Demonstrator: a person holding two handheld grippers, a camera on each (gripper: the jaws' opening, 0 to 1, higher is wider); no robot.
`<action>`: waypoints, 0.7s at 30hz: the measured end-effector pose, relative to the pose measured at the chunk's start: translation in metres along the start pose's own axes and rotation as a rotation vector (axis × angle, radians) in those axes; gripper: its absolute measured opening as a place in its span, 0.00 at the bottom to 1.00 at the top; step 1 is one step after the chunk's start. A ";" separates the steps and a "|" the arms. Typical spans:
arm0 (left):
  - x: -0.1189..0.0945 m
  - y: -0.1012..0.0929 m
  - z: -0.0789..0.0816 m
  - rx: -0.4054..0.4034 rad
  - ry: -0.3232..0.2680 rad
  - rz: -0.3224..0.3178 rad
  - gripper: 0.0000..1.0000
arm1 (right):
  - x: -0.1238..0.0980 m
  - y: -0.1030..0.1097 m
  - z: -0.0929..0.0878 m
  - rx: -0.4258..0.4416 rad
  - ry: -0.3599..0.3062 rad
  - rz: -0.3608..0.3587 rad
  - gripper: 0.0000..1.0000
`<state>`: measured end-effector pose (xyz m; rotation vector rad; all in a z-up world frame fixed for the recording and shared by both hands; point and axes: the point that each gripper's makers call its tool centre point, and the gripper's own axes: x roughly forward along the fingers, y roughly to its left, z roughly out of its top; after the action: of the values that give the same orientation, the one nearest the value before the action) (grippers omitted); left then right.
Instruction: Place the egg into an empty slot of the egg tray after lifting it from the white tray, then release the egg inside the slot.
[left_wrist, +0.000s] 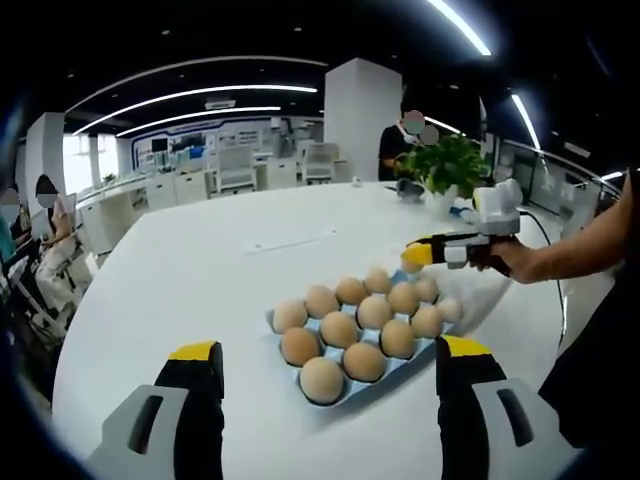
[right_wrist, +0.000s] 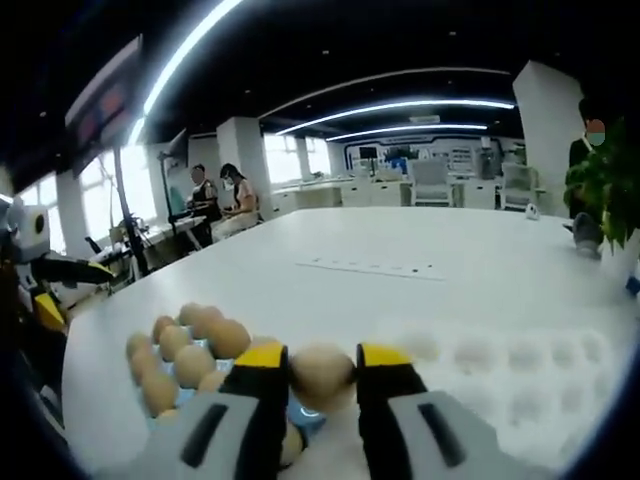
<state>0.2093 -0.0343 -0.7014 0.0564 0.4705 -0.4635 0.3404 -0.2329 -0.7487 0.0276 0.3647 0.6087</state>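
Right gripper (right_wrist: 323, 385) clamped on egg (right_wrist: 322, 375), bottom centre, carried above table. Lift done; white tray (right_wrist: 520, 385) lower right. Left gripper (left_wrist: 330, 370) jaws wide, empty. Left: lower egg into a free slot of blue egg tray (left_wrist: 385, 375), release.

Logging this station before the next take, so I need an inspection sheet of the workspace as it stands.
Surface: white table.
Job's things: egg tray nearly full of brown eggs; white tray beside it; egg held.
Clutter: potted plant.
Grippers: right gripper shut on the egg above the trays; left gripper open, apart from the egg tray.
Cables: one black cable behind the right gripper.
Surroundings: office desks, seated people, ceiling light strips.
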 end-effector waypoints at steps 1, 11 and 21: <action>0.000 0.000 0.000 0.001 0.004 -0.001 0.89 | 0.002 0.000 -0.001 0.000 0.002 0.001 0.26; 0.004 -0.002 -0.002 0.010 0.024 -0.007 0.88 | 0.015 0.008 -0.013 -0.015 0.058 0.045 0.26; 0.004 -0.001 0.000 -0.038 0.009 -0.007 0.88 | 0.017 0.009 -0.026 0.037 0.110 0.083 0.26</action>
<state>0.2121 -0.0365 -0.7036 0.0202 0.4878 -0.4608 0.3398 -0.2179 -0.7771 0.0448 0.4832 0.6870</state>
